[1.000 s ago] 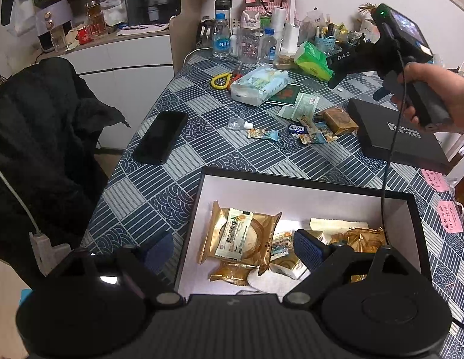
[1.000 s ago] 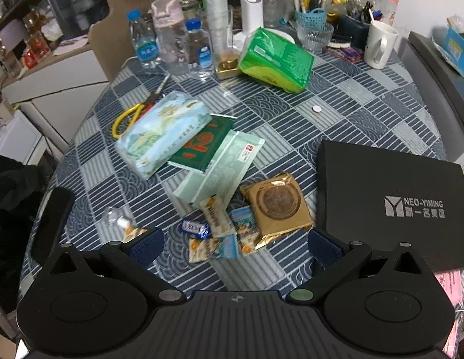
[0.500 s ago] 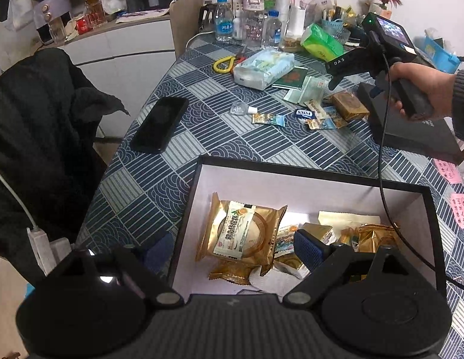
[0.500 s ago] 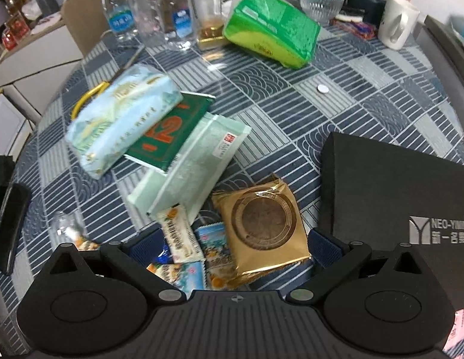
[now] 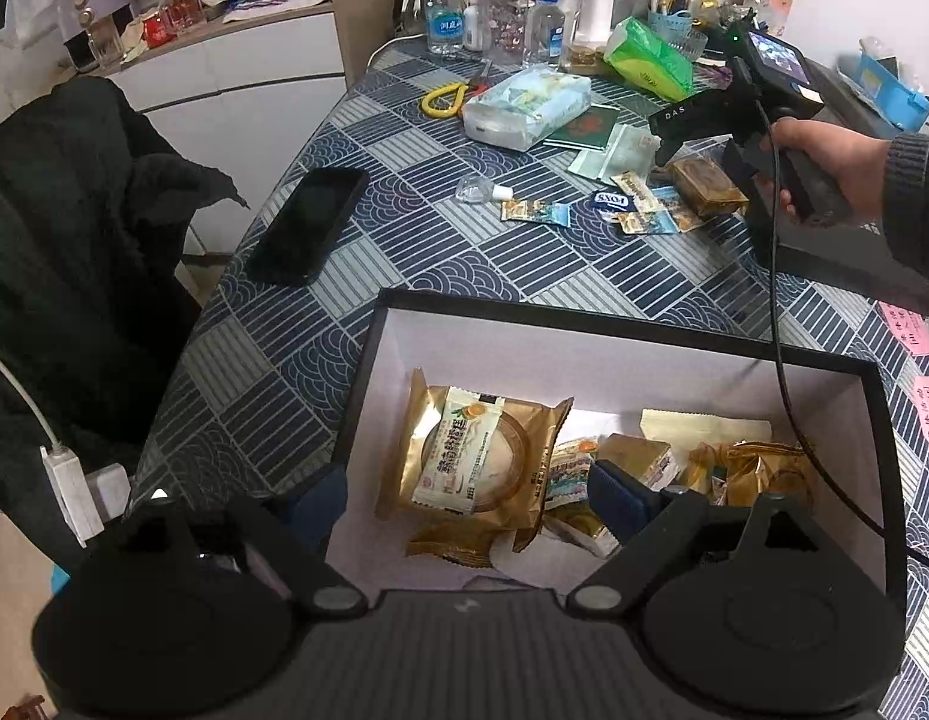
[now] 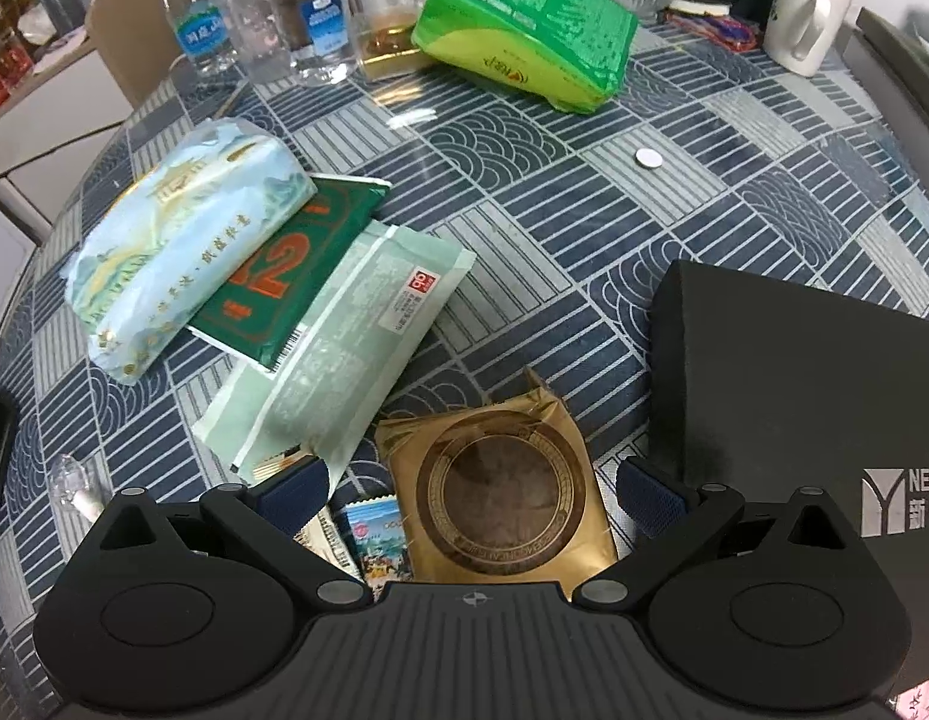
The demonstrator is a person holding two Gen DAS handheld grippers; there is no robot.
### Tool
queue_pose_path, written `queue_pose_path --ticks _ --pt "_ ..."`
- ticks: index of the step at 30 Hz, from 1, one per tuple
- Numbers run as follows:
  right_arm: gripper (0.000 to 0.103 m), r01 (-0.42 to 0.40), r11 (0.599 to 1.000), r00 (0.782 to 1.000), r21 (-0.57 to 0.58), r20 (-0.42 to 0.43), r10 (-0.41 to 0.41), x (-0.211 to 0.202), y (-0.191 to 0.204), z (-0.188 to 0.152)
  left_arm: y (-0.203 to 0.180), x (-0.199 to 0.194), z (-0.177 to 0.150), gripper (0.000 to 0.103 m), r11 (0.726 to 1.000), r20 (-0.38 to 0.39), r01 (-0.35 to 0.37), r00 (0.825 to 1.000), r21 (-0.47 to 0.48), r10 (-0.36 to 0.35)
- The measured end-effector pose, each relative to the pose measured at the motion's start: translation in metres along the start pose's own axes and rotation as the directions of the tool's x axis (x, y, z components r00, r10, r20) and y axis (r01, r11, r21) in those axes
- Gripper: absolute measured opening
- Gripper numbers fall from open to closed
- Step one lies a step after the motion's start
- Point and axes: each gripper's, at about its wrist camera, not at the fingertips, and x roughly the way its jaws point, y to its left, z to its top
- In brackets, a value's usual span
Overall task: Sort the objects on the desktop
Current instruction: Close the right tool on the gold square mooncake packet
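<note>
Gold snack packet (image 6: 501, 489) now between lowered, spread right tongs (image 6: 471, 495).

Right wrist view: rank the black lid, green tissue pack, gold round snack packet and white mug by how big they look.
1. black lid
2. green tissue pack and gold round snack packet: alike; the packet lies nearer the camera, so unranked
3. white mug, though farthest away

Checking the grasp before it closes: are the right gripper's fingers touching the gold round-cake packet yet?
Apart. In the right wrist view the fingers stand wide open either side of the gold packet, with tablecloth visible between each pad and the wrapper's edges.
</note>
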Motion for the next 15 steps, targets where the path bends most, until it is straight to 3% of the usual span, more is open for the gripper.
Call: queue_pose_path --ticks 8,13,15 --pt "0.101 0.019 1.0 0.999 -0.002 -0.029 -0.019 0.017 -0.001 -0.004 0.001 0.005 0.0 0.103 1.0 -0.014 -0.004 1.0 -0.004 0.004" --pt "0.089 0.031 0.999 0.999 0.006 -0.008 -0.031 0.019 -0.002 -0.01 0.0 0.005 -0.001 0.103 1.0 -0.016 -0.004 1.0 -0.002 0.004" --pt "0.073 0.048 0.999 0.999 0.001 0.006 -0.048 0.016 -0.002 -0.01 0.0 0.005 -0.001 0.103 1.0 -0.017 -0.003 1.0 -0.002 0.003"
